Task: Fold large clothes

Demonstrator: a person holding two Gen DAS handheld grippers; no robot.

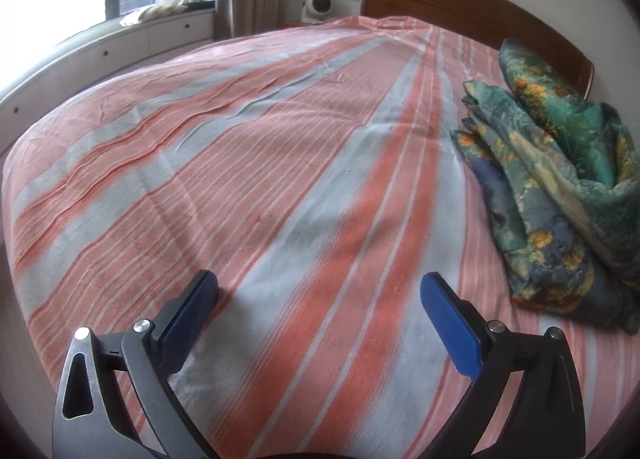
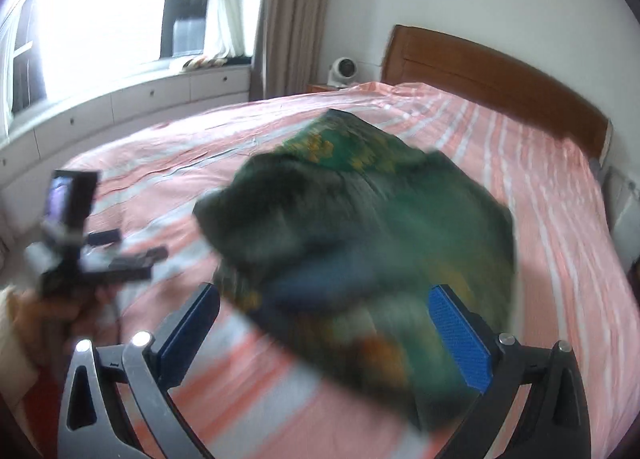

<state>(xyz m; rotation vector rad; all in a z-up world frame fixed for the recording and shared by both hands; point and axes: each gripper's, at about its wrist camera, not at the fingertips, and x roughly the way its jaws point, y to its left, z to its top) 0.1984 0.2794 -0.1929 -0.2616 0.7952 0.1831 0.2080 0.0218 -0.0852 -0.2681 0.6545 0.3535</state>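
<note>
Jaws standing wide on both grippers over a striped bed, nothing gripped.

Left gripper point(image 1: 319, 291) is hanging above the pink and grey striped bedsheet point(image 1: 256, 163) with its blue pads point(image 1: 450, 323) spread far apart and only bare sheet showing between them. Green floral garment point(image 1: 560, 187) is lying bunched in loose folds to its right, near the wooden headboard point(image 1: 472, 7), well apart from those pads. Right gripper point(image 2: 324, 303) is hovering with its jaws just as wide; the same garment point(image 2: 360, 227) is showing blurred ahead of and between the pads point(image 2: 460, 335), and neither pad is pressing on it. At that view's left edge a hand point(image 2: 76, 307) is gripping the other tool's handle.
</note>
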